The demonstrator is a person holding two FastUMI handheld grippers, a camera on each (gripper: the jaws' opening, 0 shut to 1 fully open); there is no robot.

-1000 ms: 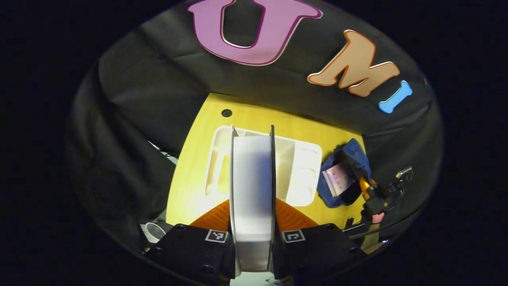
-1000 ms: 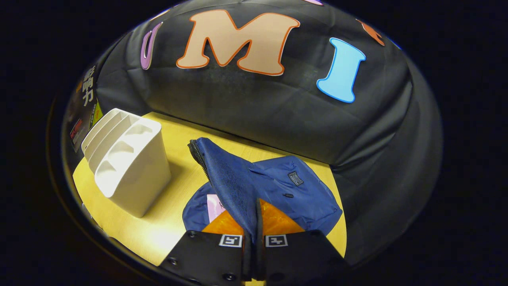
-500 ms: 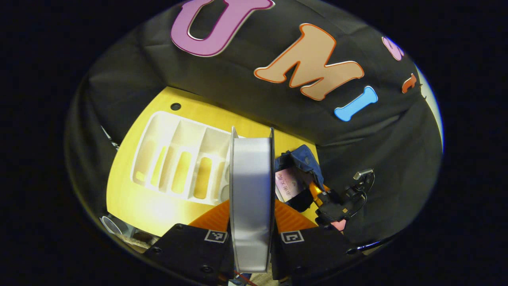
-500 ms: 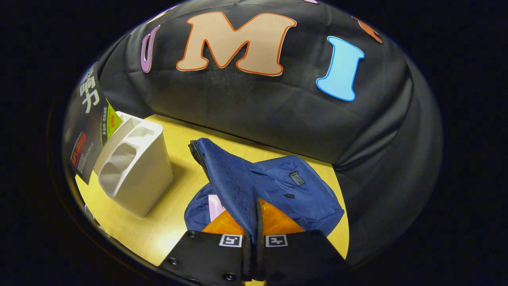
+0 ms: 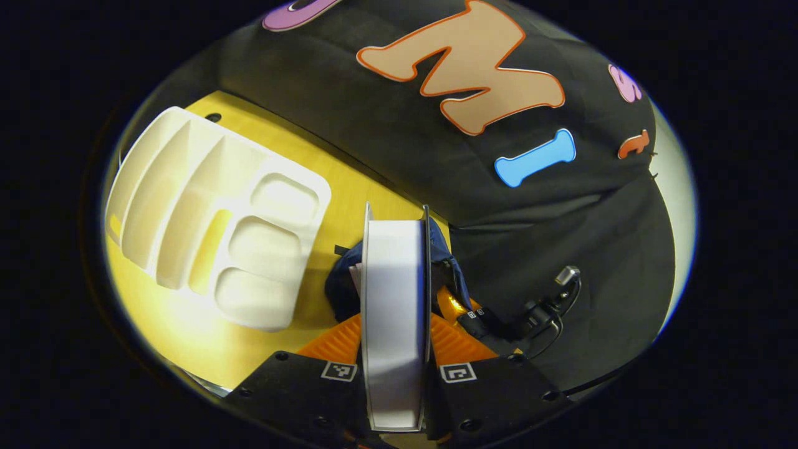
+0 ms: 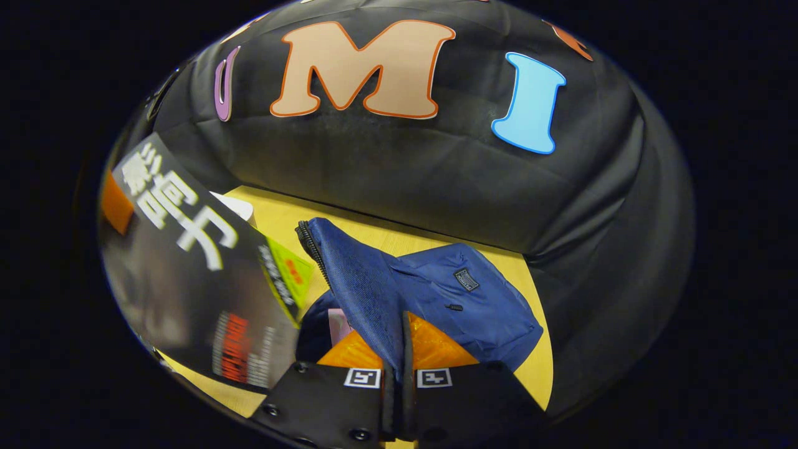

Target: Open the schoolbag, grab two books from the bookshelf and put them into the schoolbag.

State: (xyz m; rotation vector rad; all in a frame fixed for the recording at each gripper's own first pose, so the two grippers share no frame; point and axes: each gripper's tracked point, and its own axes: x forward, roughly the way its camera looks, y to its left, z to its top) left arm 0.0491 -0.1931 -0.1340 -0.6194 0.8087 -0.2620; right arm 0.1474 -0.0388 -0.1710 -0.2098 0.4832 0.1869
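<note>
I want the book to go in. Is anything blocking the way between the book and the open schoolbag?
Nothing visible blocks it. The left gripper holds the book just above the schoolbag, whose flap the right gripper pinches up. A pink book already lies inside.

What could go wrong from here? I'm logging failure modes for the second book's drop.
The thick dark-covered book in the left gripper could catch the blue fabric schoolbag rim, since the mouth looks narrow. The right gripper pinches only the flap's edge, which could slip. The pink book inside may block entry.
</note>
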